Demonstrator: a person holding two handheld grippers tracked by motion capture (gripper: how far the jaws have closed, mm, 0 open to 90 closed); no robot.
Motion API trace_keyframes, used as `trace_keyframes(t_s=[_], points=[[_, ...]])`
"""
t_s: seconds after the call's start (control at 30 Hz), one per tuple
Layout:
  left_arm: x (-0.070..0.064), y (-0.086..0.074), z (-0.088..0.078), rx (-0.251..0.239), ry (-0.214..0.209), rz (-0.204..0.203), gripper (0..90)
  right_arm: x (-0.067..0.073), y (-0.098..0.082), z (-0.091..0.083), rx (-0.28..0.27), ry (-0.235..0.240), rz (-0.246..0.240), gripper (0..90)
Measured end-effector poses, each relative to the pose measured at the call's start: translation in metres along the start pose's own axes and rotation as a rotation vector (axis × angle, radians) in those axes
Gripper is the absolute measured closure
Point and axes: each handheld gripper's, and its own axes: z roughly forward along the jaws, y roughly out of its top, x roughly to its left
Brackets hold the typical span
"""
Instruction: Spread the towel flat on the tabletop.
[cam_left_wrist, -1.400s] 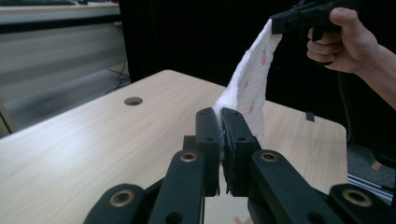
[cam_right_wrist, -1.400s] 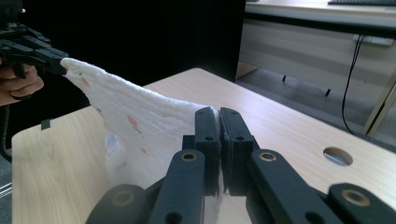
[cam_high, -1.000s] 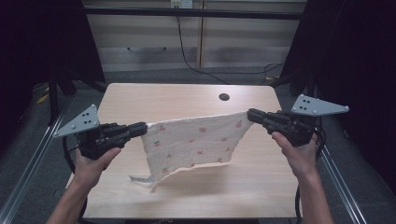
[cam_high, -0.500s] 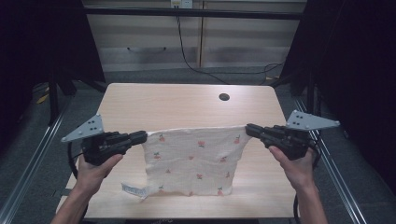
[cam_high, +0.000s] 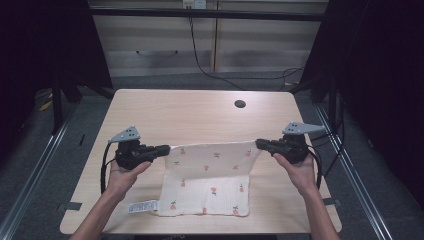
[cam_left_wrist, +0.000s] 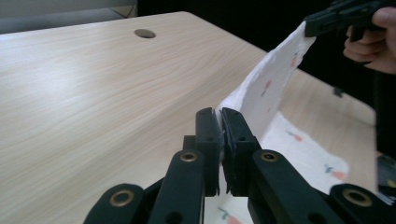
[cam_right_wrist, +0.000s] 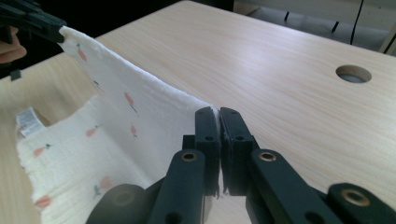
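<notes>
Left gripper (cam_high: 165, 149) and right gripper (cam_high: 261, 144) each pinch a top corner of the cloth (cam_high: 210, 180), mid-frame. Its lower half lies on the table (cam_high: 190, 112) near the bottom edge, bare wood above. White cloth, small red prints, tag lower left.

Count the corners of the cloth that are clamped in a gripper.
2: one far corner of the cloth in the left gripper, the other in the right gripper.

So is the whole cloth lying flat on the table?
No, the cloth has its far edge held up between both grippers' fingers.
</notes>
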Motion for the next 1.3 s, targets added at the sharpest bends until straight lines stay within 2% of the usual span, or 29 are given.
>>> trace_keyframes(t_s=[0.13,0.17,0.23,0.37,0.5,0.57,0.67,0.7,0.77,0.87,0.97,1.0,1.1,1.13,1.2,1.3], points=[[0.010,-0.004,0.007,0.011,0.020,-0.018,86.2,-0.008,-0.004,0.013,0.013,0.010,0.009,86.3],[0.014,-0.005,0.010,0.011,0.024,-0.032,86.1,-0.011,-0.005,0.023,0.024,0.028,-0.019,86.0],[0.020,-0.006,0.015,0.029,0.051,-0.037,86.1,-0.013,-0.006,0.027,0.030,0.028,-0.017,86.0],[0.030,-0.010,0.023,0.034,0.071,-0.062,86.1,-0.026,-0.009,0.045,0.025,0.031,0.025,84.9],[0.042,-0.014,0.030,0.043,0.093,-0.085,84.4,-0.038,-0.016,0.064,0.045,0.006,0.056,79.9],[0.049,-0.016,0.030,0.040,0.094,-0.104,83.0,-0.041,-0.018,0.068,0.050,-0.005,0.062,79.1],[0.058,-0.018,0.027,0.029,0.122,-0.136,76.1,-0.046,-0.019,0.068,0.031,-0.013,0.089,77.1],[0.060,-0.018,0.026,0.031,0.136,-0.143,71.5,-0.047,-0.020,0.067,0.027,-0.010,0.093,76.6],[0.064,-0.019,0.021,0.030,0.154,-0.144,70.8,-0.045,-0.020,0.066,0.034,-0.012,0.087,76.0],[0.064,-0.018,0.014,0.026,0.173,-0.153,68.0,-0.040,-0.019,0.064,0.044,-0.006,0.071,75.0],[0.056,-0.020,0.011,0.059,0.170,-0.117,67.7,-0.034,-0.019,0.068,0.056,0.011,0.055,74.5],[0.051,-0.023,0.010,0.082,0.163,-0.092,67.7,-0.032,-0.019,0.071,0.068,0.017,0.049,74.5],[0.044,-0.034,0.007,0.098,0.138,-0.086,69.9,-0.027,-0.023,0.083,0.103,0.032,0.035,74.6],[0.042,-0.038,0.006,0.116,0.132,-0.071,70.6,-0.026,-0.024,0.086,0.112,0.035,0.032,74.6],[0.041,-0.048,0.003,0.131,0.108,-0.067,73.3,-0.023,-0.027,0.094,0.141,0.043,0.024,75.4],[0.042,-0.060,0.003,0.151,0.112,-0.073,77.4,-0.019,-0.032,0.107,0.170,0.063,0.018,77.9]])
